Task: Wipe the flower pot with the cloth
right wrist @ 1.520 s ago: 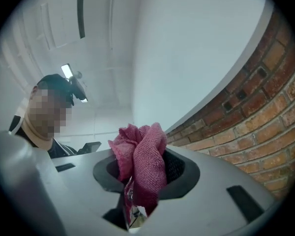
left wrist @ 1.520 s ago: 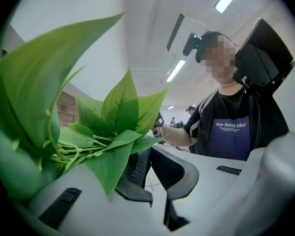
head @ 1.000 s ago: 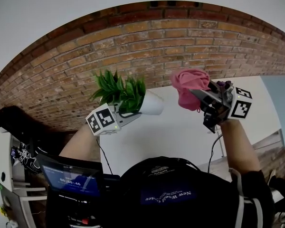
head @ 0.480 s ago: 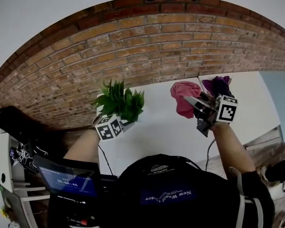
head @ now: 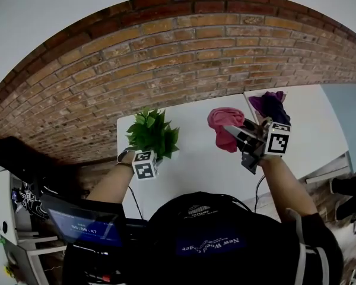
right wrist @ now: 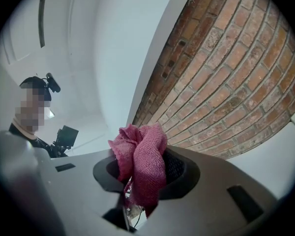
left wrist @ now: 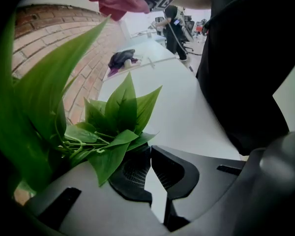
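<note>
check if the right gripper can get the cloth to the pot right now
Probably yes: open air lies between the cloth in the right gripper and the plant. But leaves and the left gripper cover the pot from above, so only its side looks reachable.

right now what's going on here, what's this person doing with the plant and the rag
A person works two hand-held grippers over a white table. The left gripper has its tongs pinched shut at the base of a potted plant, apparently on the pot's rim. The right gripper clamps a bunched pink cloth, held apart from the plant, so no wiping yet.
</note>
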The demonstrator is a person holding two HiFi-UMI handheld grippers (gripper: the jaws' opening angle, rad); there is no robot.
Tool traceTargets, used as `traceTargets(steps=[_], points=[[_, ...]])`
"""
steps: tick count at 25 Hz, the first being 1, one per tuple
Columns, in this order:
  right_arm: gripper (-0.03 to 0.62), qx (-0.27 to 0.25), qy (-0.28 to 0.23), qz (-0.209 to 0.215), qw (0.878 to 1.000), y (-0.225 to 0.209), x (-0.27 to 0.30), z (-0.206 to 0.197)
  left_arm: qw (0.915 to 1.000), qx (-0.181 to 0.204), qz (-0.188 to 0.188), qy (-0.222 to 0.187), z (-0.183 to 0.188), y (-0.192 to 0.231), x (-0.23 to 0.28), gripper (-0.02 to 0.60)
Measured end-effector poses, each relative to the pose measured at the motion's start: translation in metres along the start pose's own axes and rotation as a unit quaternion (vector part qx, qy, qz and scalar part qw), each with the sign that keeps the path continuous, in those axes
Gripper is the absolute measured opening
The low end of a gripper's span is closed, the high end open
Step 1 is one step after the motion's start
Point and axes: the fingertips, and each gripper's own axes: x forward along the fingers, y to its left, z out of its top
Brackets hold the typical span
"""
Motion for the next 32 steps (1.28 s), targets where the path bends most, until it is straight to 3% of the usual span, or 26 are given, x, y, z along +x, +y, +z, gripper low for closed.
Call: traceTargets(steps=[6,14,32], points=[[0.109,0.007,0.000,-0.012,1.000,-0.008,-0.012,-0.007,1.0000,0.004,0.004,0.005,0.000,-0.007,0.008,0.008],[0.109,0.019,-0.020,-0.023,0.999,-0.021,-0.014,0.002,0.9971,-0.024,0.035,-0.064,0.029,0.005,-0.025,0.008],[0.107,0.009,-0.019,-0.037,0.999,-0.033,-0.008,0.002,0.9981,-0.004,0.040,-0.047,0.022,0.006,-0.034,0.008]])
